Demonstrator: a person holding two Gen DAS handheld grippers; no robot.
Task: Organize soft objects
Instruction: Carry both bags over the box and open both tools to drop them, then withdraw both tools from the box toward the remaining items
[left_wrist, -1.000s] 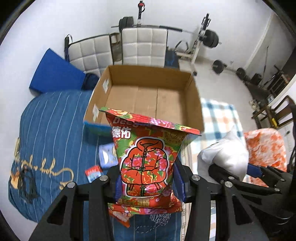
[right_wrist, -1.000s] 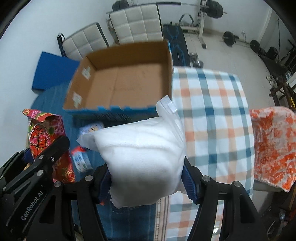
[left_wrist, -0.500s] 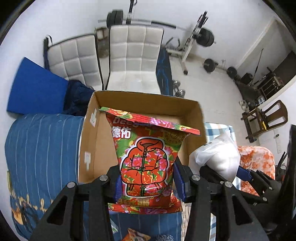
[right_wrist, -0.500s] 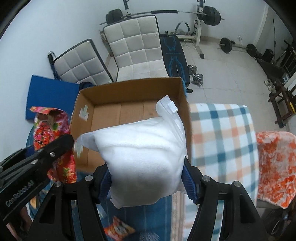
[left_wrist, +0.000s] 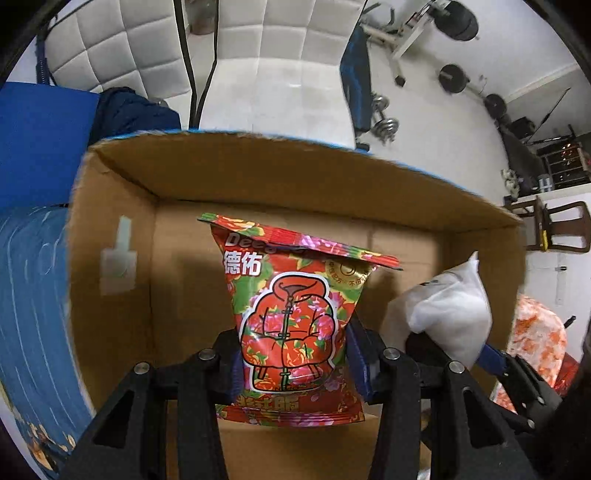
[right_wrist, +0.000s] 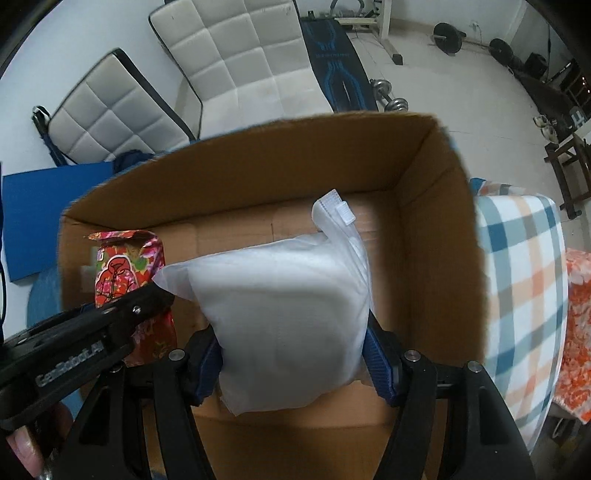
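Note:
My left gripper (left_wrist: 293, 363) is shut on a red flowered packet (left_wrist: 291, 317) printed with a padded jacket, and holds it upright inside the open cardboard box (left_wrist: 110, 295), above its bare floor. In the right wrist view my right gripper (right_wrist: 291, 354) is shut on a soft white pack in clear wrap (right_wrist: 284, 317), also within the box walls (right_wrist: 436, 221). The two loads hang side by side: the white pack (left_wrist: 450, 314) shows right of the packet, and the packet (right_wrist: 125, 273) shows left of the white pack.
The box rests on a bed with a blue striped cover (left_wrist: 29, 295) to its left and a checked blanket (right_wrist: 524, 280) to its right. An orange flowered cloth (right_wrist: 576, 332) lies farther right. Two white padded chairs (right_wrist: 251, 66) and weights stand beyond.
Both grippers have travelled forward and down, from over the bedcover in front of the box to inside the box. Each keeps its grip on its load.

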